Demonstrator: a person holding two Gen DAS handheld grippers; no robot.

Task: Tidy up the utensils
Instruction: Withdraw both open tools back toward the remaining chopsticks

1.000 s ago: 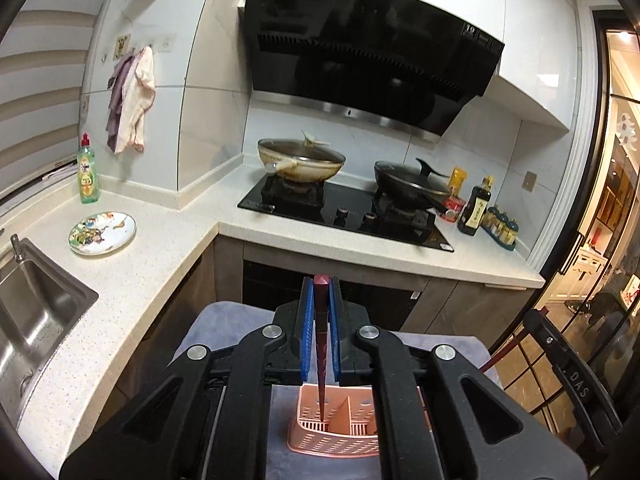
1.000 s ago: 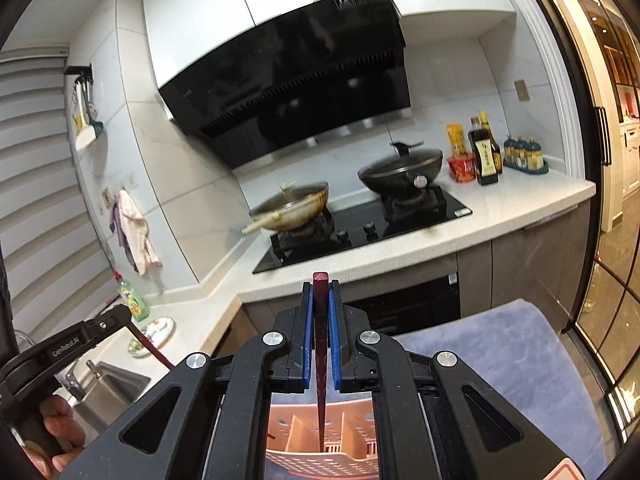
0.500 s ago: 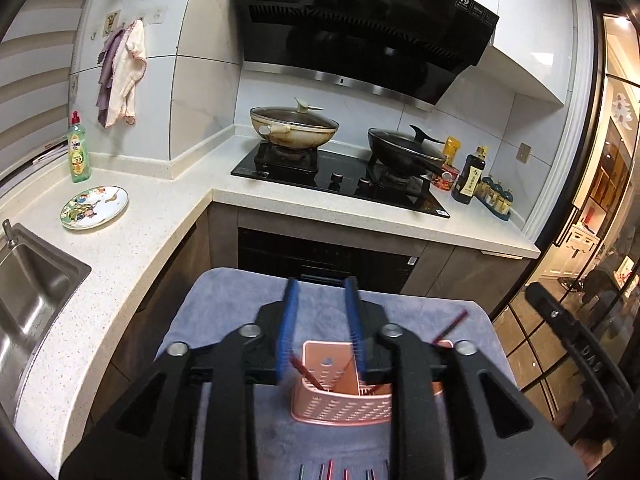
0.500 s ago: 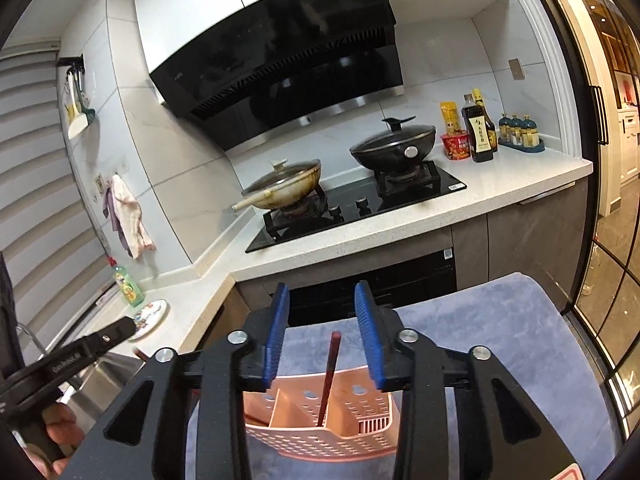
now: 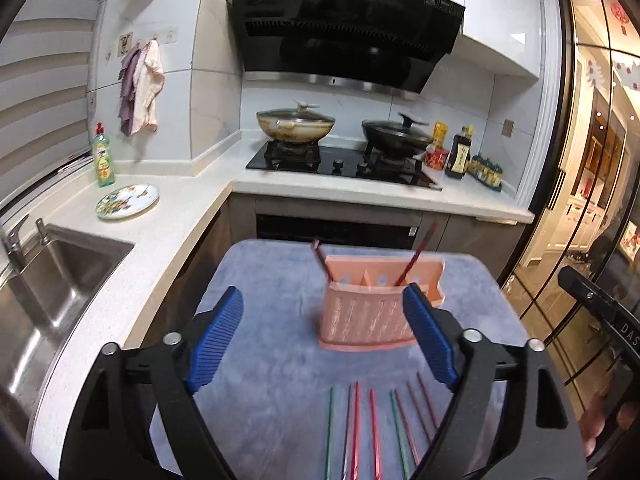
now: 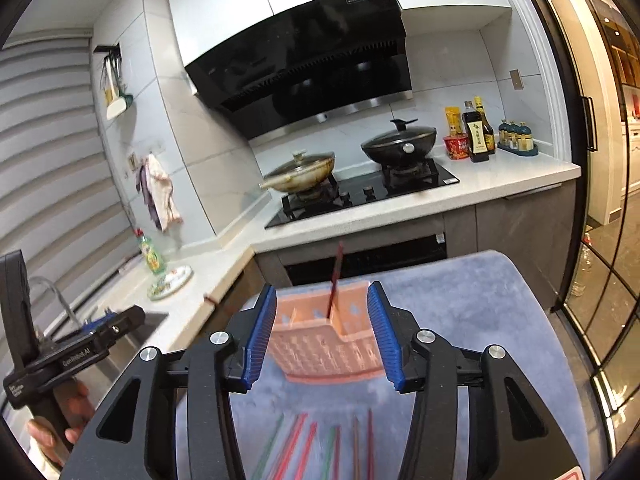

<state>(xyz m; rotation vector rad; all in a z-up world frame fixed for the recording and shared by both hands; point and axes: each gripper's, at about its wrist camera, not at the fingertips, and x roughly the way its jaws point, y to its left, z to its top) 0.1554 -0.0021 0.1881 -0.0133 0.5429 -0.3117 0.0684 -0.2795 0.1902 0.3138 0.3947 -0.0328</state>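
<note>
- Both of my grippers have just been opening, and nothing sits between either pair of blue pads: the left gripper (image 5: 322, 344) is spread wide, the right gripper (image 6: 322, 338) about half open.
- The salmon-pink perforated plastic utensil caddy (image 5: 370, 312) stands upright on the grey-blue fleece-covered tabletop (image 5: 260, 280), with two dark red chopsticks (image 5: 414, 256) leaning in separate compartments, one to the left and one to the right.
- I judge the drop-off step finished. The next pick is the row of loose red, green and brown chopsticks (image 5: 374, 428) lying flat on the fleece, just in front of the caddy on my side.
- That move calls for bringing a gripper low and closing on one thin stick without dragging its neighbours, which lie close together.
- Room: open fleece to the left of the caddy; the tabletop's far edge runs just behind it, then a gap before the white speckled kitchen counter (image 5: 360, 196).
- My grippers sit near each other, so I'd take care they don't collide.
</note>
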